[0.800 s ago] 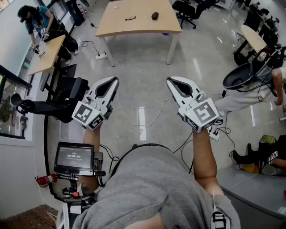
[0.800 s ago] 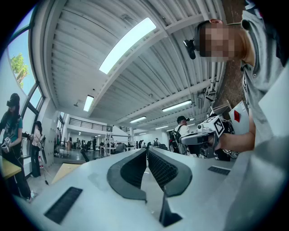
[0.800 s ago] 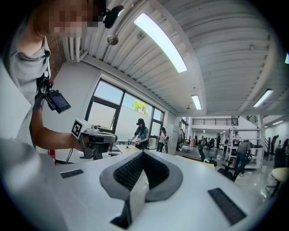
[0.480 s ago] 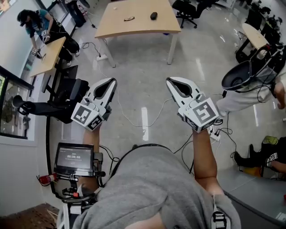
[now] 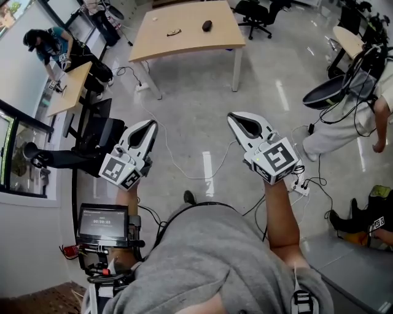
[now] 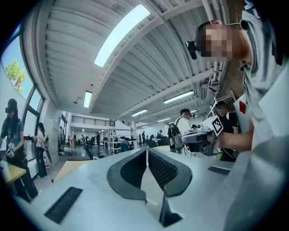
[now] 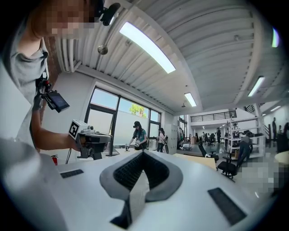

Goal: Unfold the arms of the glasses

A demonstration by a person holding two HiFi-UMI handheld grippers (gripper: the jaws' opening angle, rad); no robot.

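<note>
The folded glasses (image 5: 174, 32) lie on a light wooden table (image 5: 184, 44) far ahead at the top of the head view, next to a small dark oval object (image 5: 207, 26). I hold both grippers in mid-air over the grey floor, well short of that table. My left gripper (image 5: 149, 124) is shut with nothing in it; in the left gripper view its ribbed pads (image 6: 156, 167) meet. My right gripper (image 5: 236, 116) is shut and empty too, pads (image 7: 156, 171) together. Each gripper view shows the other gripper out to the side.
A white cable (image 5: 178, 165) runs across the floor between me and the table. A power strip (image 5: 299, 187) lies at the right near a standing person (image 5: 362, 110). A side desk (image 5: 67, 80) with a person stands at the left. Office chairs (image 5: 255, 12) stand behind the table.
The head view has shifted, so the table and floor lie slightly differently. Both grippers sit a little lower in the picture. A shoe tip now shows below them. Both grippers stay shut.
</note>
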